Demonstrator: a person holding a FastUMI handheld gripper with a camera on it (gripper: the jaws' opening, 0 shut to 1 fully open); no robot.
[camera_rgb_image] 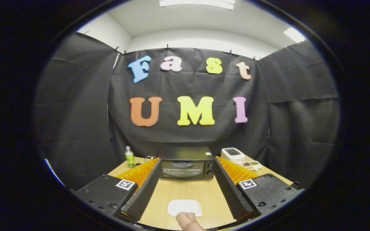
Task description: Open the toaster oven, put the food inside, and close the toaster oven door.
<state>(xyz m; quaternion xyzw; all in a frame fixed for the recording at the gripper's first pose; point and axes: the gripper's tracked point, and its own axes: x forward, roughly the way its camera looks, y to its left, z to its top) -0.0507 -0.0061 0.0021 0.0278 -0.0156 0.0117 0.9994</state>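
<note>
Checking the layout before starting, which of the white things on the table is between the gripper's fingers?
The flat white plate, lying between the open hand-held gripper fingers. The other white thing, a boxy device, stands beyond them, right of the toaster oven.

Black cloth walls (75, 112); white ceiling (198, 19); wooden table (188, 192)

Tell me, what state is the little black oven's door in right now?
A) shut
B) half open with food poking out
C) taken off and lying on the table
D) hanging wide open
A: the toaster oven stands beyond the open gripper with its glass door flat against its front, while the food sits by a white plate between the fingers.
</note>
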